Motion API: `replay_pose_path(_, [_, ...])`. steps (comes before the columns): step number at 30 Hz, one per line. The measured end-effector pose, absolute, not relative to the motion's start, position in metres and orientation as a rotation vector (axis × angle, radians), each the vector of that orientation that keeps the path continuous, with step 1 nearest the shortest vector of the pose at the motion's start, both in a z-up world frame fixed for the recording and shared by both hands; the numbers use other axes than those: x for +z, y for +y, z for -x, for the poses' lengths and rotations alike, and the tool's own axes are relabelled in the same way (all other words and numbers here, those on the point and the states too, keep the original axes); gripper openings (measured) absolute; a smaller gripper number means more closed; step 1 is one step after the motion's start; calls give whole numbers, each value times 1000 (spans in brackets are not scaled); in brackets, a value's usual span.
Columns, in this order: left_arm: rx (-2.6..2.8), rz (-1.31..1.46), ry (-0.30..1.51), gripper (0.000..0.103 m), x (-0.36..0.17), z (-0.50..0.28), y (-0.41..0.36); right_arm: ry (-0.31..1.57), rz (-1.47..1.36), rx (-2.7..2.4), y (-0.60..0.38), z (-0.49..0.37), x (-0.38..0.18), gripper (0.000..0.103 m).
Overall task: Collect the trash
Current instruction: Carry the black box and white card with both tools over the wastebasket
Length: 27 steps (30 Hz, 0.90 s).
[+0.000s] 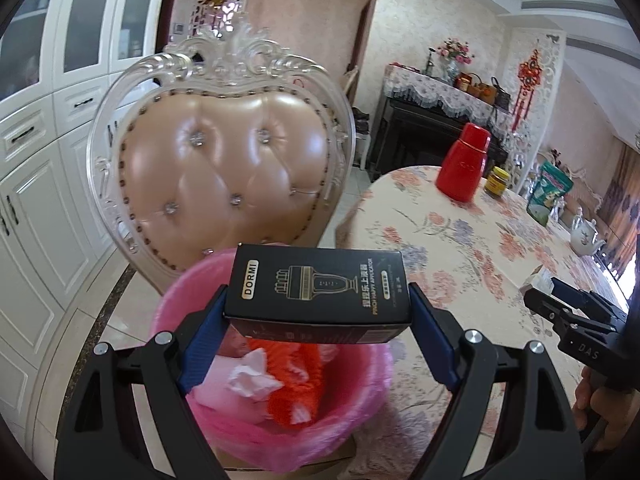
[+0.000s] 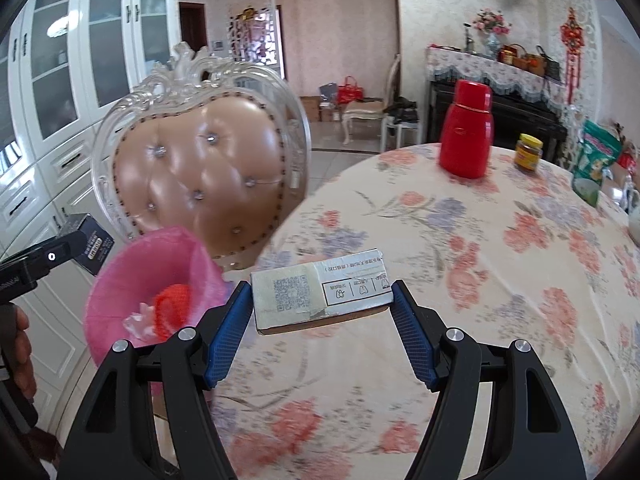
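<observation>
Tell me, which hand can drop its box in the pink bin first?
Probably the left. Its fingers hold the black box right above the pink bin. The right gripper holds the pale box over the flowery tablecloth, with the bin off to its side.

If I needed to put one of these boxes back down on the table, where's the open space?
The tablecloth is bare between the near edge and the red flask. The far right is crowded: jar, green bag, teapot.
</observation>
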<state>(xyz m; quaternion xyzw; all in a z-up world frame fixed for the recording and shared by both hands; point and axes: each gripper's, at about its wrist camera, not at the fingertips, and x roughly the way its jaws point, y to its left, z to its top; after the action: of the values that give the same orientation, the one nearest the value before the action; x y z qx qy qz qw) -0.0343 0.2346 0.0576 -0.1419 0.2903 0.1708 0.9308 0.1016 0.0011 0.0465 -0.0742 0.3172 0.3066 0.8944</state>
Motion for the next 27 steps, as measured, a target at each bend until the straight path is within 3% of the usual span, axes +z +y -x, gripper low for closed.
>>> replay_pose_path(27, [427, 365, 545, 83, 62, 63, 310, 688, 268, 866, 147, -71, 38, 67])
